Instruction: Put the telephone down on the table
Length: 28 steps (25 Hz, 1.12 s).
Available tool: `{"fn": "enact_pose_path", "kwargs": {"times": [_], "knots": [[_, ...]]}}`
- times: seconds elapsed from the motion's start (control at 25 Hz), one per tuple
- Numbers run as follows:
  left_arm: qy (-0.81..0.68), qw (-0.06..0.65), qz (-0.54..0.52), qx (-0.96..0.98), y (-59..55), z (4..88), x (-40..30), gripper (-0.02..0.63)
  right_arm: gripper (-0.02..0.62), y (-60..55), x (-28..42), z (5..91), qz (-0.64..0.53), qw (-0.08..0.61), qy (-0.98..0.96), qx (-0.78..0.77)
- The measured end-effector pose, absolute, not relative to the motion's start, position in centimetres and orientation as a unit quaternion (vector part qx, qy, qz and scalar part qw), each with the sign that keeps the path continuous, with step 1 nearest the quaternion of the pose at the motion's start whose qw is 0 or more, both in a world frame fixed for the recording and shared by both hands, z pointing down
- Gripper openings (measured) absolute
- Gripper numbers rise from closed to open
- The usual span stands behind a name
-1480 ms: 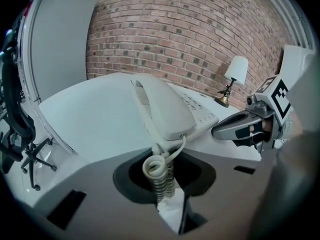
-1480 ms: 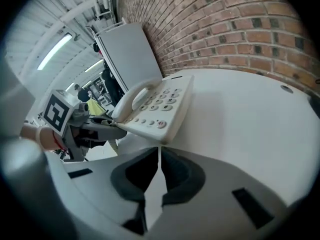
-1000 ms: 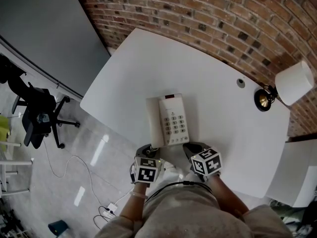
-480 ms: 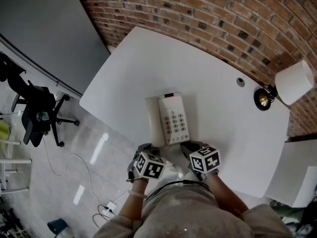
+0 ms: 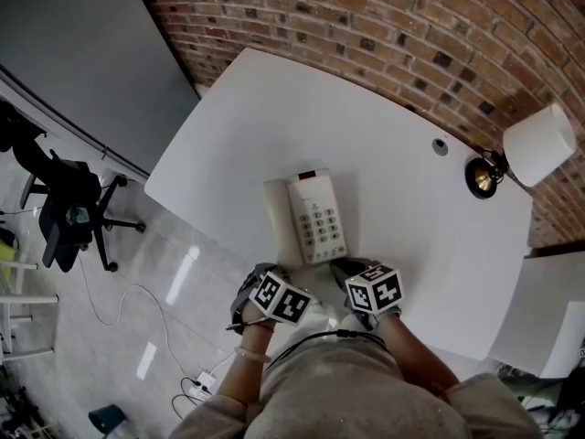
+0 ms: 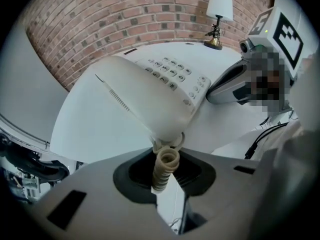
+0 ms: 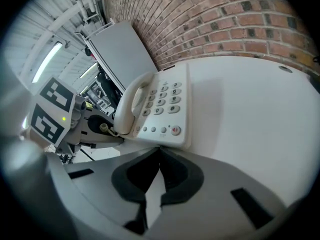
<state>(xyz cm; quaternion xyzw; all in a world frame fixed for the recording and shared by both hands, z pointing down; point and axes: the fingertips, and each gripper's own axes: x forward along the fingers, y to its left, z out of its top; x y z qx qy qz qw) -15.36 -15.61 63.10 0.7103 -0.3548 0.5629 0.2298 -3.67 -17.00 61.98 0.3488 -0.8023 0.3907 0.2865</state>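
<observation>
The white telephone [image 5: 315,216] lies flat on the white table [image 5: 366,126] near its front edge, with the handset [image 5: 277,218] resting along its left side. My left gripper [image 5: 262,278] is just off the table's edge at the handset's near end. In the left gripper view its jaws [image 6: 166,170] are shut on the beige coiled cord [image 6: 165,165] that hangs from the handset [image 6: 142,101]. My right gripper [image 5: 345,269] is shut with nothing in it, and its tips [image 7: 159,153] sit at the near edge of the telephone [image 7: 161,106].
A brick wall [image 5: 411,26] runs behind the table. A lamp with a white shade [image 5: 537,144] stands at the table's right end, beside a cable hole [image 5: 440,144]. A black office chair [image 5: 69,210] stands on the floor at the left.
My left gripper has rolled, so its marker cube has swung to the right. The telephone and my right gripper have stayed where they were.
</observation>
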Motion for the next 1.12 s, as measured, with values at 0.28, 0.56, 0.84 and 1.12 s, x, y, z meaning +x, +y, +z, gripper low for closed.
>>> {"fn": "enact_pose_path", "kwargs": {"times": [0.28, 0.56, 0.84, 1.12], "knots": [[-0.351, 0.272, 0.544, 0.712, -15.0, 63.2, -15.4, 0.080, 0.005, -16.9, -3.8, 61.9, 0.389, 0.281, -0.804, 0.350], [-0.366, 0.312, 0.470, 0.740, -14.5, 63.1, -15.1, 0.092, 0.006, -16.6, -3.6, 61.6, 0.396, 0.261, -0.805, 0.357], [-0.396, 0.307, 0.427, 0.753, -14.3, 63.2, -14.9, 0.199, 0.005, -15.8, -3.3, 61.4, 0.404, 0.244, -0.804, 0.361], [-0.434, 0.337, 0.396, 0.735, -13.4, 63.5, -15.7, 0.270, 0.006, -14.8, -2.5, 61.1, 0.411, 0.229, -0.809, 0.351]]}}
